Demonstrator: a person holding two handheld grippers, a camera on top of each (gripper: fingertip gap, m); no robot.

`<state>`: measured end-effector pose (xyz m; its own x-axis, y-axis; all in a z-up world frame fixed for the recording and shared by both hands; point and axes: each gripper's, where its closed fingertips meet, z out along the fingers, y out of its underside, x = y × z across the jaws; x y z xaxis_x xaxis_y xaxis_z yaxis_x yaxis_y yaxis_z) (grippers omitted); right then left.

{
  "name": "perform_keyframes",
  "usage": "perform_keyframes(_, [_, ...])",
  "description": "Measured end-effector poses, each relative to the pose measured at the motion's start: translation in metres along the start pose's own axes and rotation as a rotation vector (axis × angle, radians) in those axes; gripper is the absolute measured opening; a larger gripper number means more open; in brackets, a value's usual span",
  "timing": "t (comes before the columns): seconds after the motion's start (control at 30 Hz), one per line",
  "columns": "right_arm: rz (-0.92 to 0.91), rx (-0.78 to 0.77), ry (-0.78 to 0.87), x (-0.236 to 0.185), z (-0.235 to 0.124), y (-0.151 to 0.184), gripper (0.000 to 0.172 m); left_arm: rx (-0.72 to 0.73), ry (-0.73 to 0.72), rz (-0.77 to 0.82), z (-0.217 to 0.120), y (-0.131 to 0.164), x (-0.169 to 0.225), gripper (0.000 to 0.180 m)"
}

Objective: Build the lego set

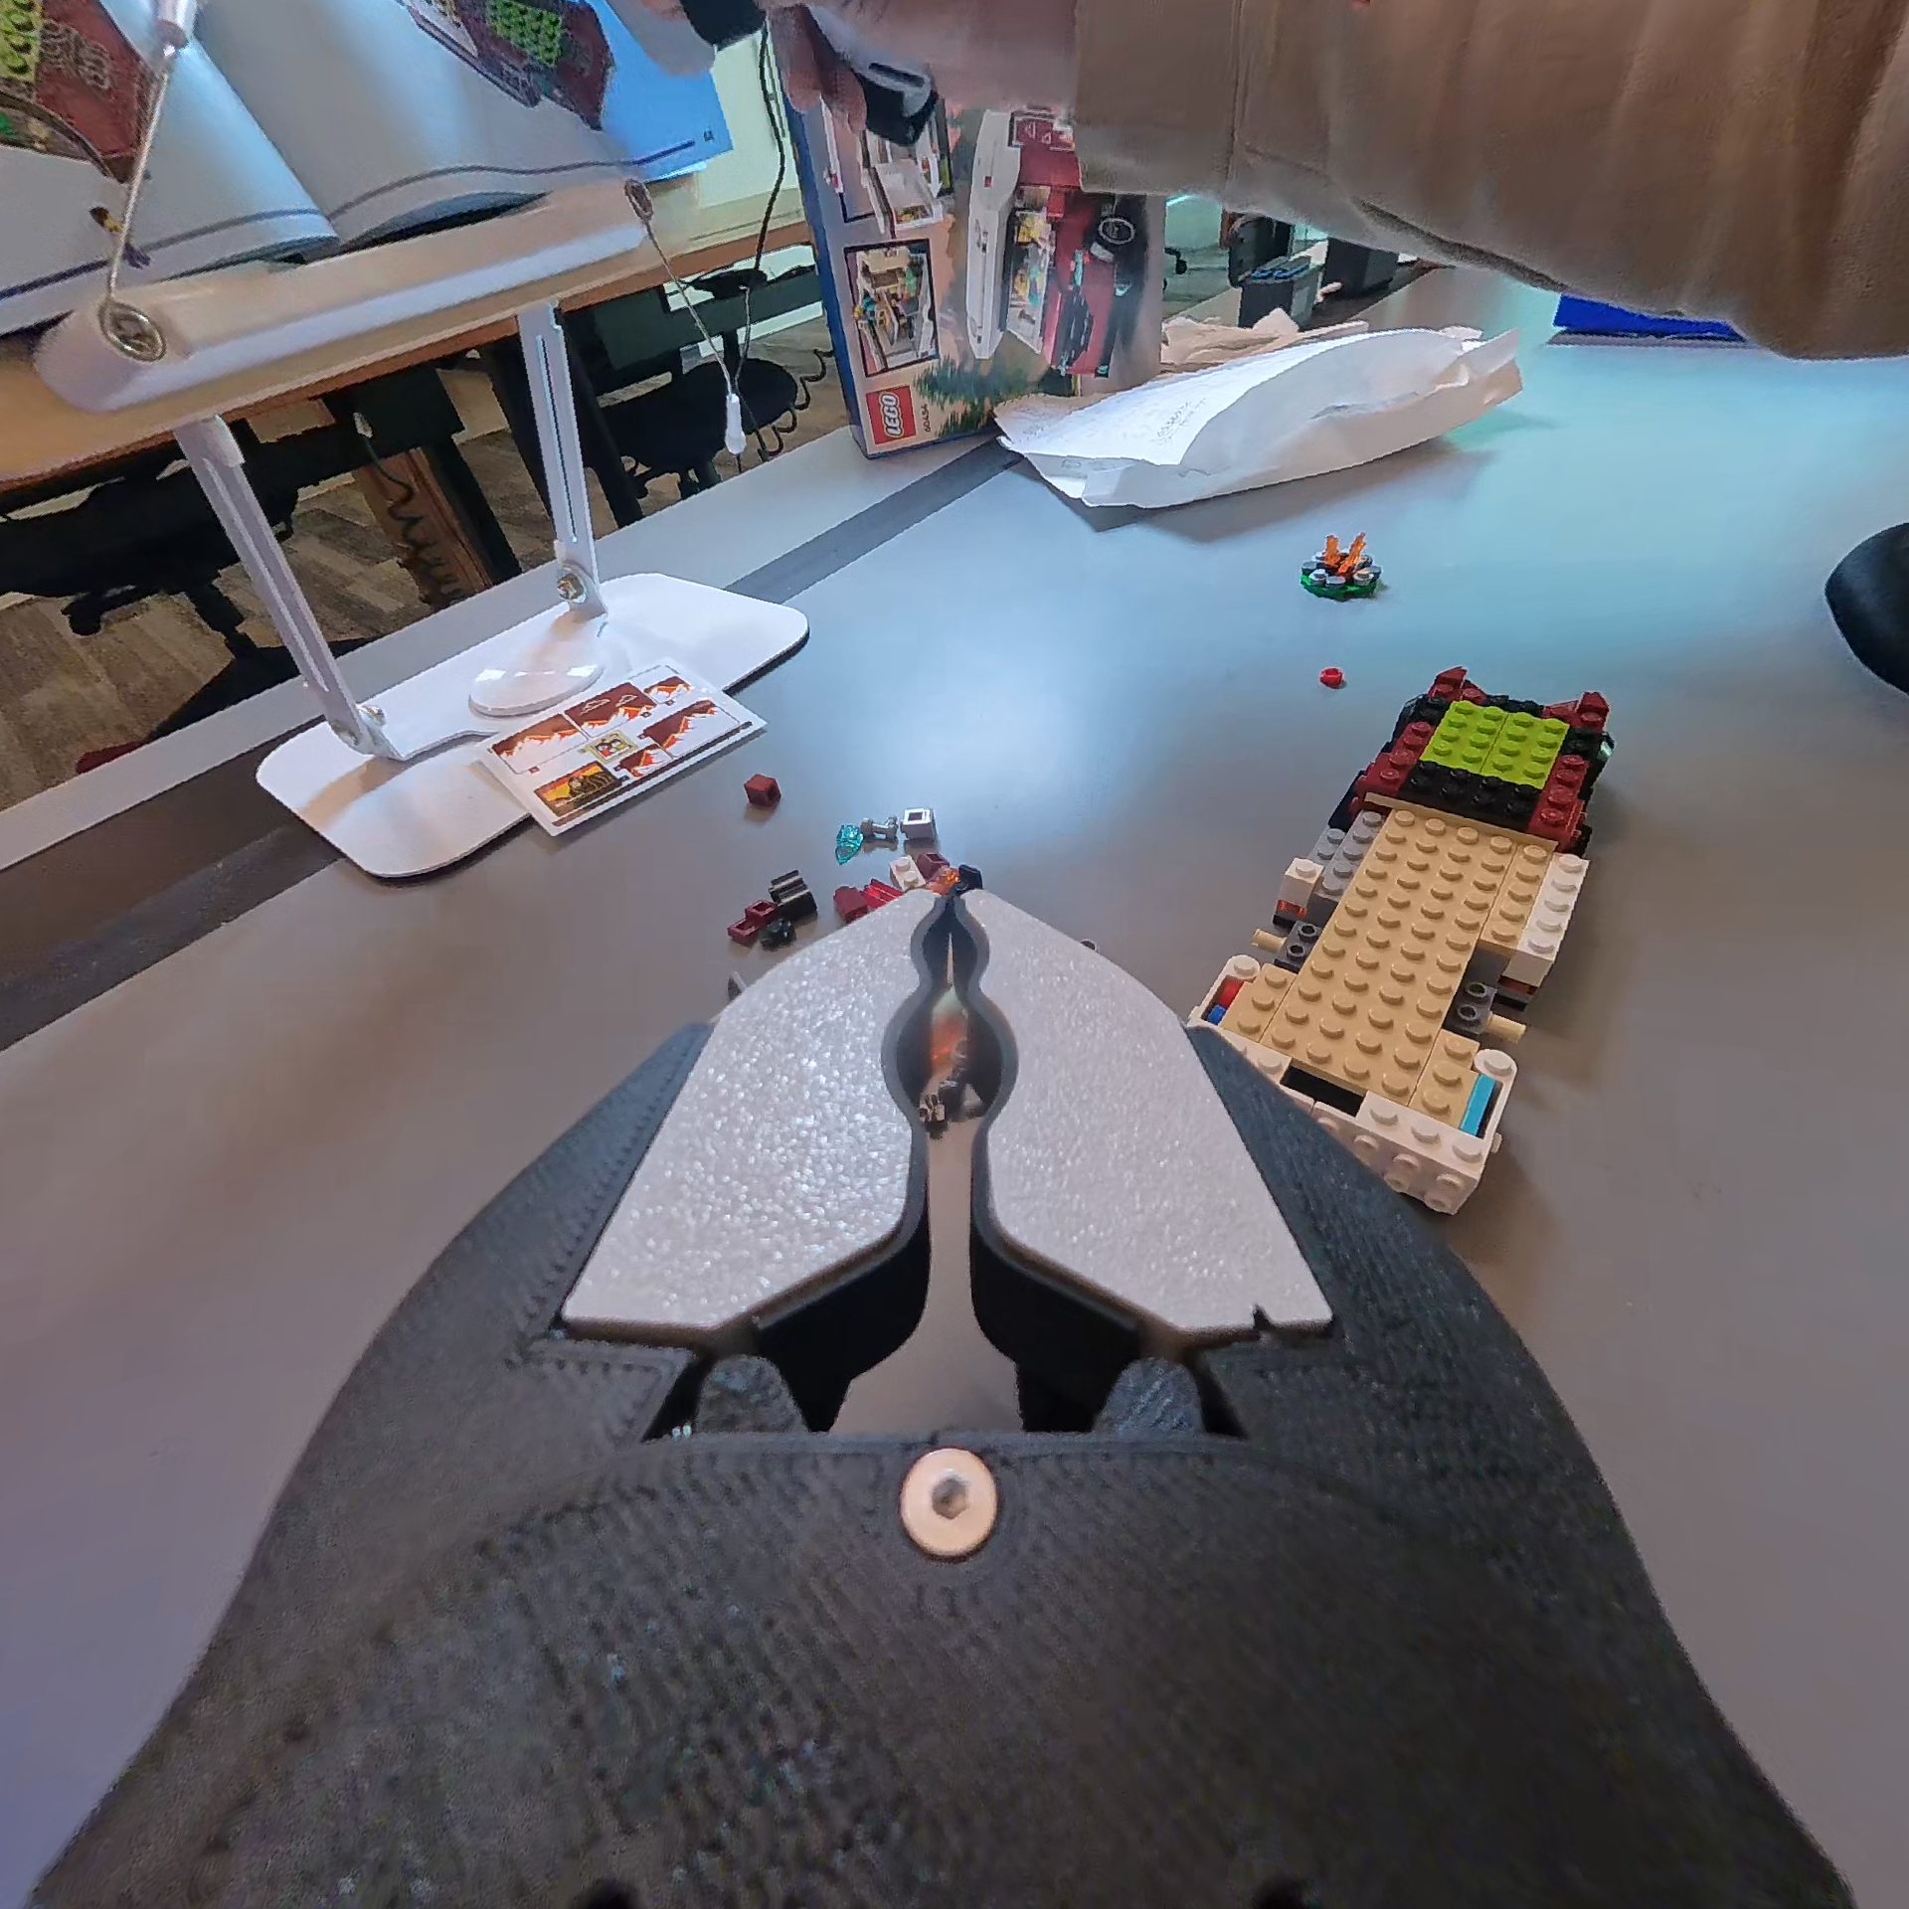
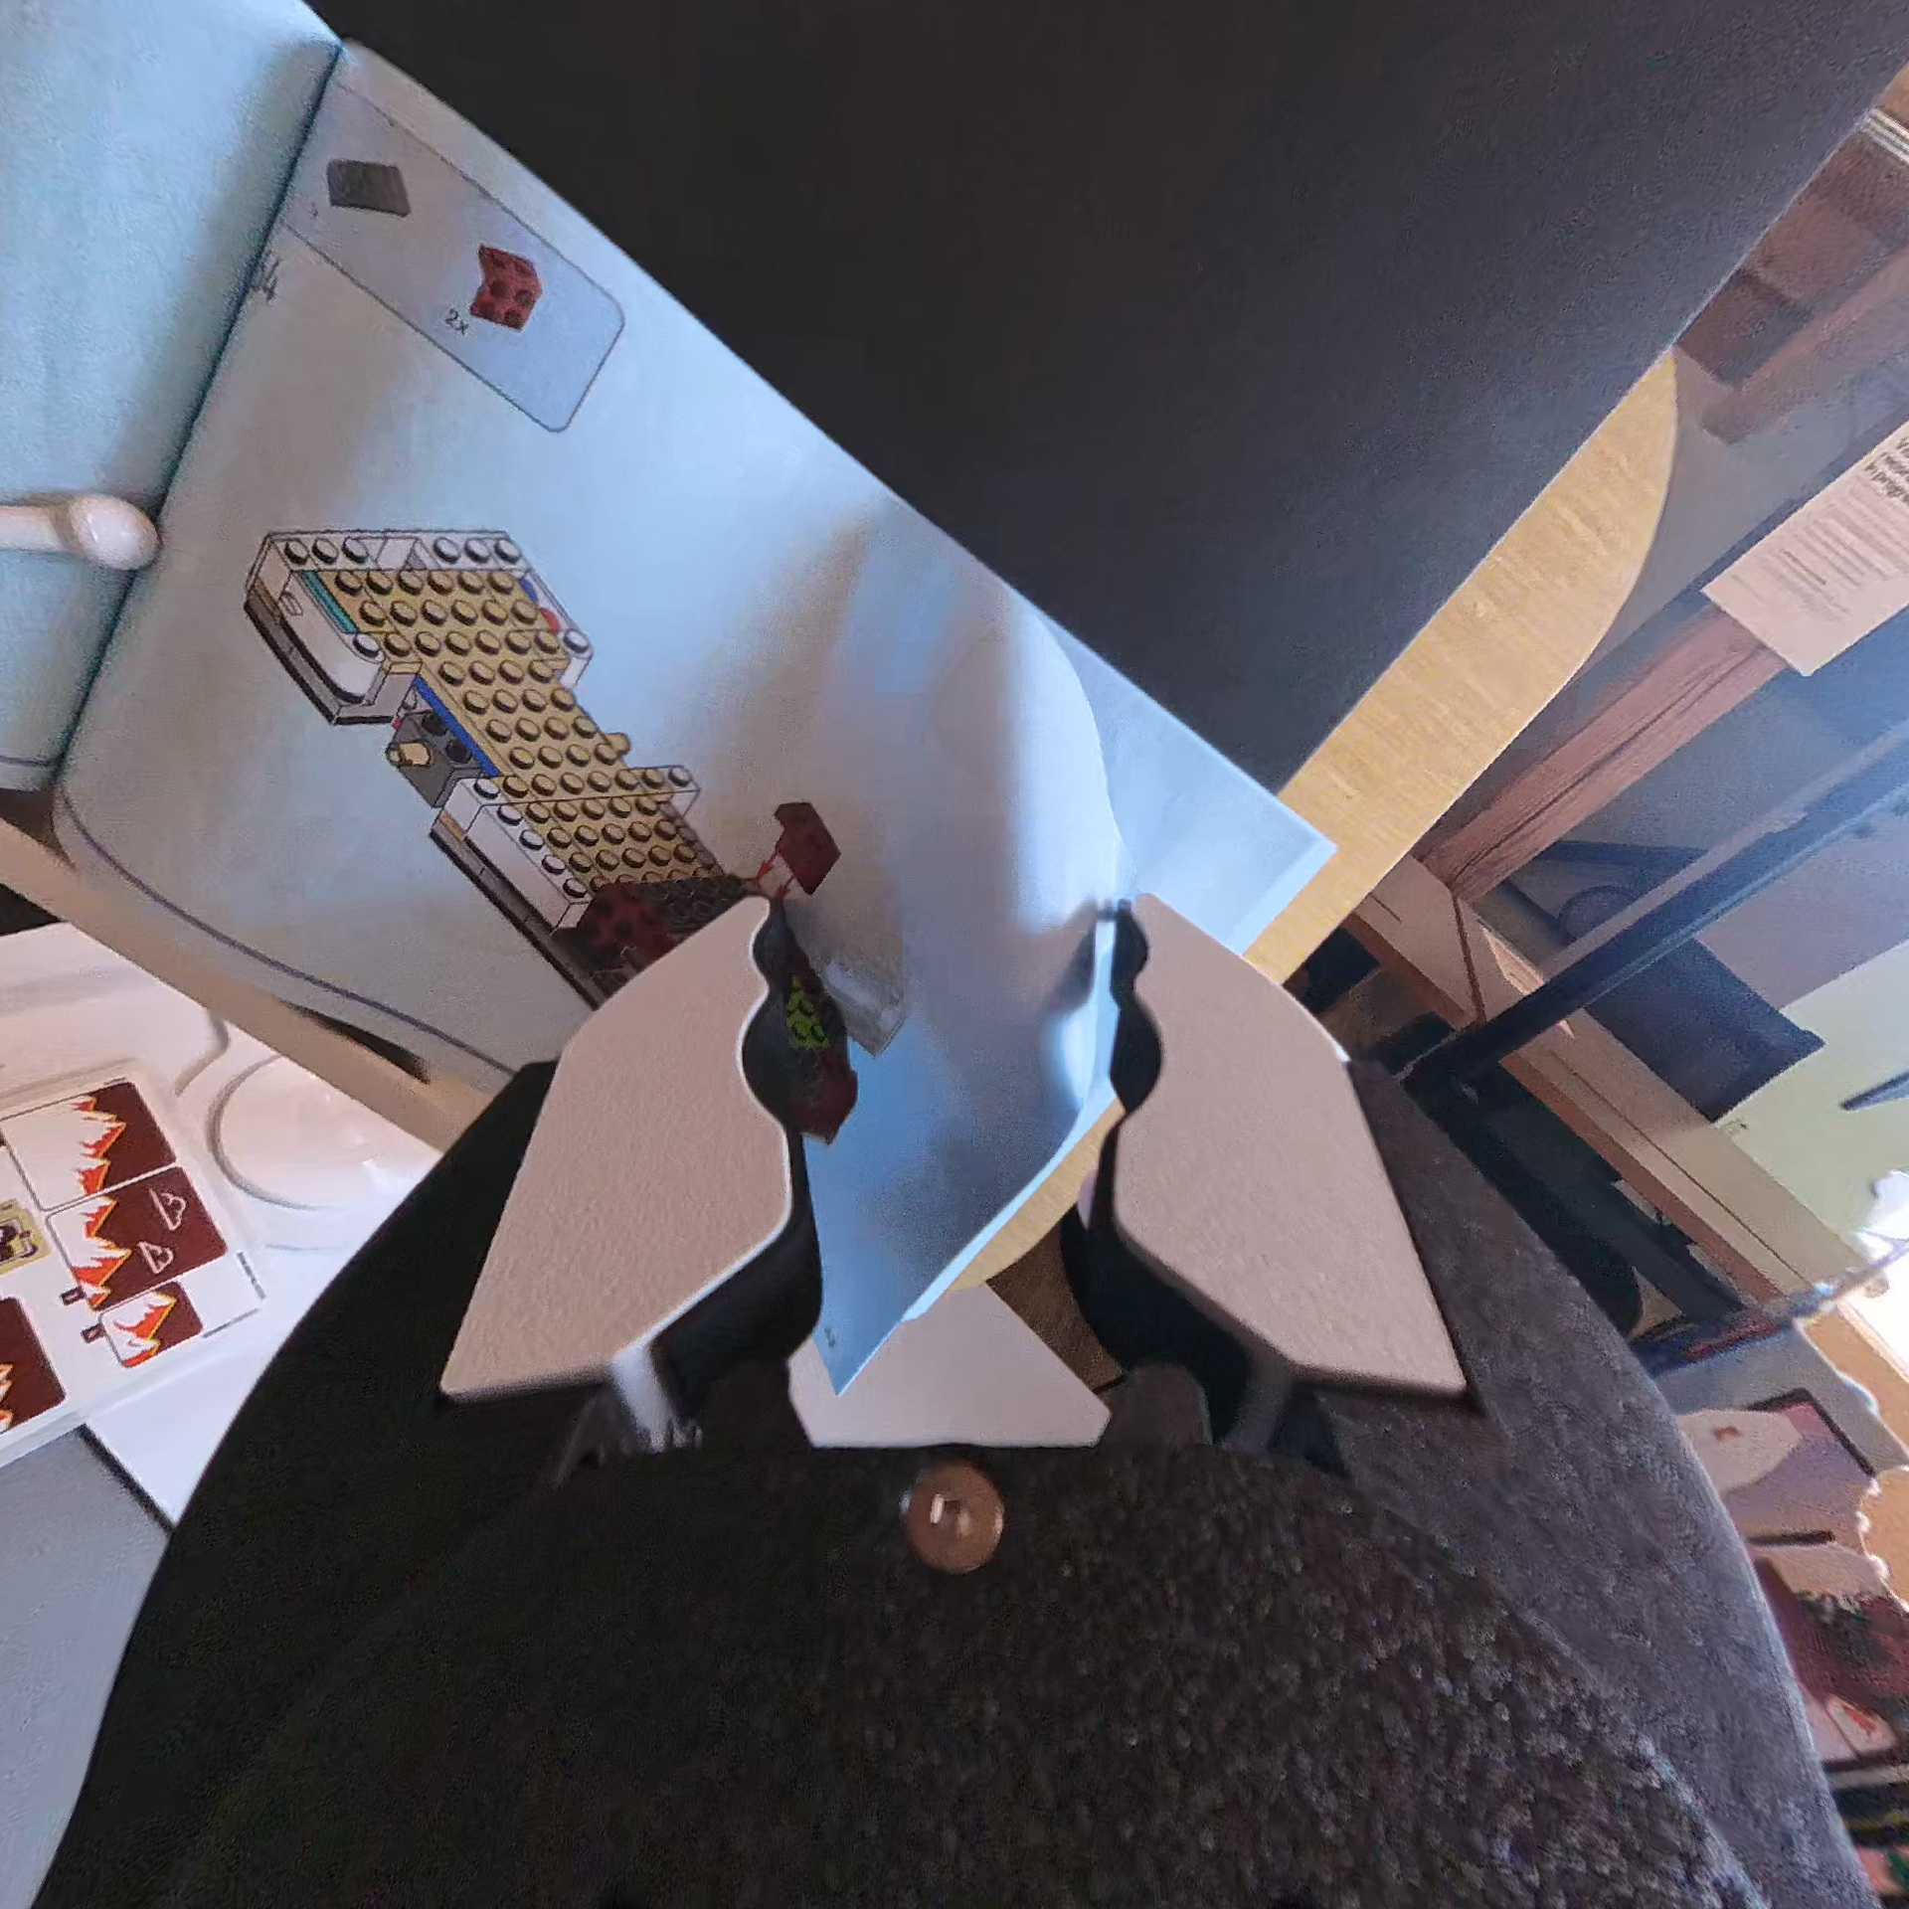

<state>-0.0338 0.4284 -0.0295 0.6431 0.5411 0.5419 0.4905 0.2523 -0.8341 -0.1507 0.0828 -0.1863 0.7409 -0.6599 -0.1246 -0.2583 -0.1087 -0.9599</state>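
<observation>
Left gripper is closed up tight, tips meeting with nothing between them, hovering low over the grey surface right at a little pile of loose bricks — dark red, black, white, a clear blue bit and an orange one just past the tips. To its right sits a half-built brick car, tan plates on top with a lime and dark red end. Further back there's a tiny campfire build, a red stud, a sticker sheet lying on the white base of a stand, a set box and a white paper bag. Right gripper is up at the instruction booklet on that stand, fingers spread wide, with a curled page sitting loosely in the gap. The right fingertip is at the page edge, but I can't tell if it's actually touching.
</observation>
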Motion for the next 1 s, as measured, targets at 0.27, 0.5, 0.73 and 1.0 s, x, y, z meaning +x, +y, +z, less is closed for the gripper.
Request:
perform_keyframes(0.27, [-0.012,0.062,-0.001,-0.005,-0.021,-0.006,0.035,-0.005,-0.006,-0.008,0.001,0.001,-0.002,0.000])
perform_keyframes(0.5, [0.029,0.175,-0.060,-0.008,-0.055,-0.007,0.031,-0.005,-0.060,0.031,0.014,-0.020,-0.015,0.008])
perform_keyframes(0.73, [0.208,0.177,-0.300,-0.030,-0.064,0.002,0.020,0.014,-0.231,0.126,0.072,-0.114,-0.085,0.027])
perform_keyframes(1.0, [0.219,0.168,-0.350,-0.028,-0.068,0.011,0.008,-0.102,-0.450,0.201,0.133,-0.142,-0.186,0.034])
